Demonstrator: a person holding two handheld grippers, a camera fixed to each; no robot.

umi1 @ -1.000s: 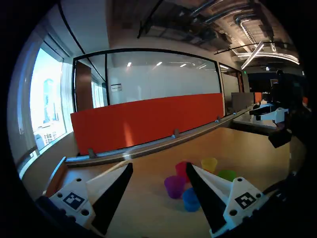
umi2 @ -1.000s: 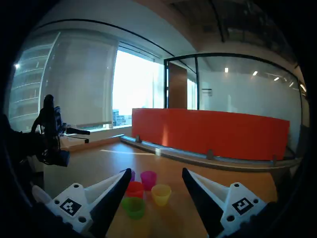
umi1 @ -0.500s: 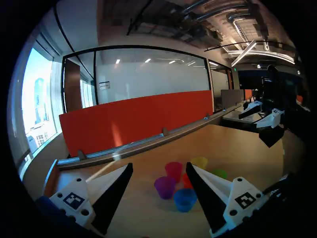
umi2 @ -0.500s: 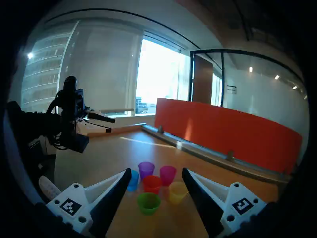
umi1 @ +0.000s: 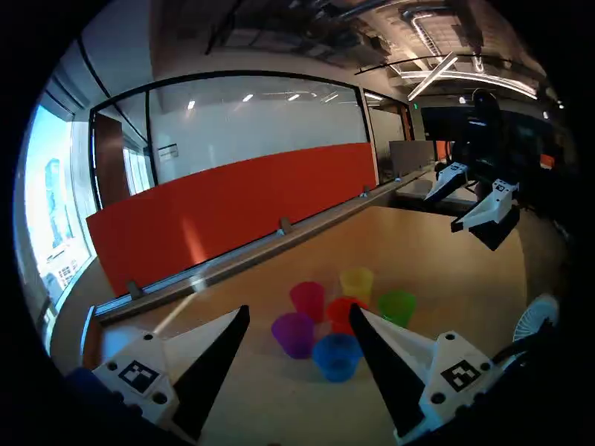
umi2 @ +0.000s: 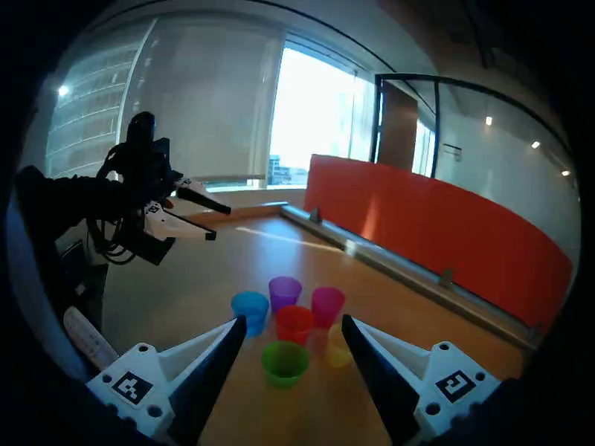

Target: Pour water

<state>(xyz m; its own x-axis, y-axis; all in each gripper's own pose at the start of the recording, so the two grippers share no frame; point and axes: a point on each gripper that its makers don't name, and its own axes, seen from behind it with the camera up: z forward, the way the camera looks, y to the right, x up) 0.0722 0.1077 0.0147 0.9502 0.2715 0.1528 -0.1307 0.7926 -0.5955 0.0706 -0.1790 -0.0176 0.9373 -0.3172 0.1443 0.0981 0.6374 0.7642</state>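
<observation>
Six plastic cups (umi1: 341,312) huddle on a table (umi1: 416,253), likely light and tippy, best pinched gently mid-wall; left gripper (umi1: 297,308) and right gripper (umi2: 292,320) both spread wide, empty

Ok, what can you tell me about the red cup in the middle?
The red cup is small, plastic-looking and a bit see-through. It stands upright, open end up, on the wooden table, in the middle of the cluster, between the purple cup and the green cup. Nothing grips it; I can't tell if it holds water.
</observation>
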